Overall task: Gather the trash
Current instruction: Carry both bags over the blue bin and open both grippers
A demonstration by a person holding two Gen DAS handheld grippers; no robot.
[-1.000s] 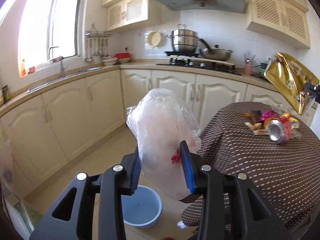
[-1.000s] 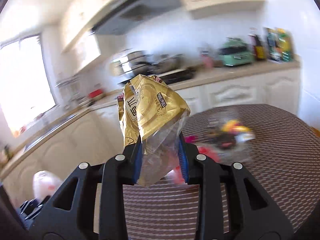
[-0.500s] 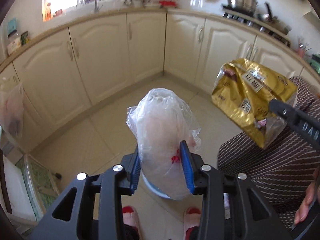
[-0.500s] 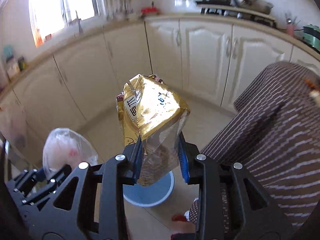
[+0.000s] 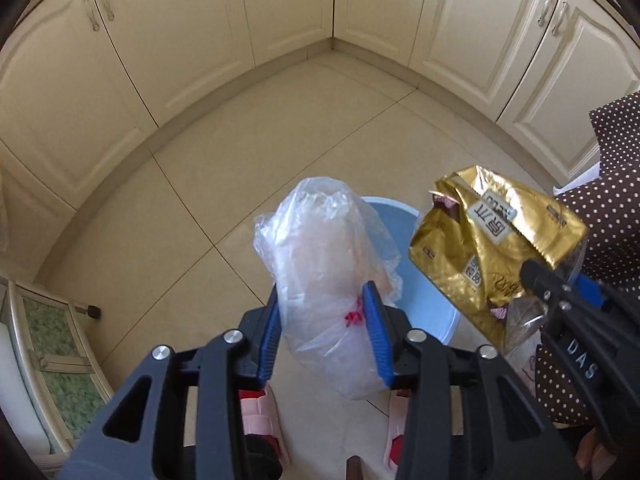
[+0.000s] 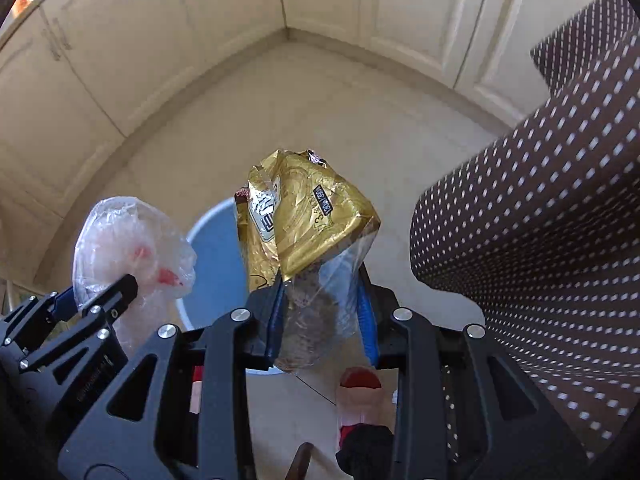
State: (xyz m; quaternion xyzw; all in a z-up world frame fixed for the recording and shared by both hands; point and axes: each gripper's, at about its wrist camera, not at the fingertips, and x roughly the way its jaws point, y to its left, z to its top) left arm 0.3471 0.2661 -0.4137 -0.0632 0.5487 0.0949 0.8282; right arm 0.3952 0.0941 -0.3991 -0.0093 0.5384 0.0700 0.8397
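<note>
Claws point down at the tiled floor (image 5: 192,184), side by side above a blue bin (image 6: 212,256). Our left claw (image 5: 324,336) pinches a clear bag (image 5: 324,248) with red print; we see the bin's rim just behind it. Our right claw (image 6: 320,312) pinches a gold wrapper (image 6: 296,228) by its clear end. A dotted tablecloth (image 6: 540,208) hangs at right.

I am standing in a home kitchen. Cream cabinet doors (image 5: 168,52) with raised panels and metal handles run along the top of the frame and meet in a corner at upper centre. Beige floor tiles (image 5: 168,216) fill the middle. A brown polka-dot tablecloth (image 6: 552,216) hangs at the right edge, and my slippers (image 5: 264,412) show at the bottom.
</note>
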